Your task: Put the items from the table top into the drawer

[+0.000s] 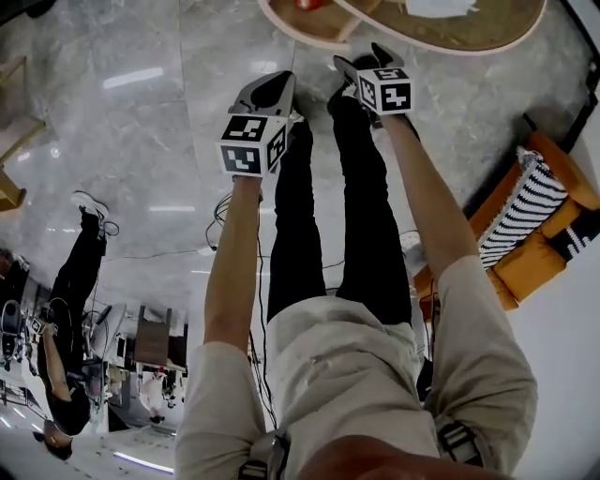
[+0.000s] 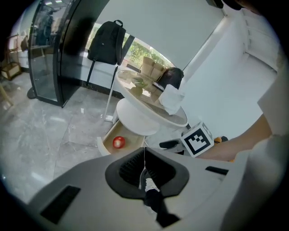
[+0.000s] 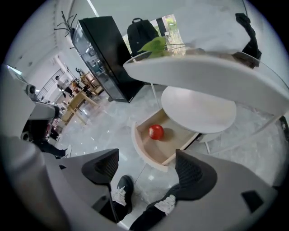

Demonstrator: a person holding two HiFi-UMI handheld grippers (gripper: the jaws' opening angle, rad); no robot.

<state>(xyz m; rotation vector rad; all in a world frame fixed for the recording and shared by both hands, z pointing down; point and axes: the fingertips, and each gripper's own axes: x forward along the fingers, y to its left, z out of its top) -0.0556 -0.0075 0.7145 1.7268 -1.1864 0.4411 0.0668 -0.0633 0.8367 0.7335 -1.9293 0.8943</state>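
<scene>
Looking down from above the person's head, both arms reach forward over the legs. The left gripper (image 1: 272,89) and the right gripper (image 1: 359,58) point toward the round table (image 1: 511,36) at the far edge. A corner of the open drawer (image 1: 284,25) shows there, with the red round item (image 1: 307,4) in it. In the left gripper view the jaws are pressed together with nothing between them. Beyond them stands the table, with a white crumpled item (image 2: 171,100) and some green items (image 2: 140,83) on its top, and the red one lies in the drawer below. In the right gripper view the jaws stand wide apart and empty, with only shoes and floor between them. The table top is seen from underneath, with the drawer pulled out beneath it. I'd judge one item stowed and the rest still to fetch. For the next pick, the right gripper should first rise above the rim, then go in with its jaws wide. It should settle over a single item and close softly on it, while the drawer stays open.
</scene>
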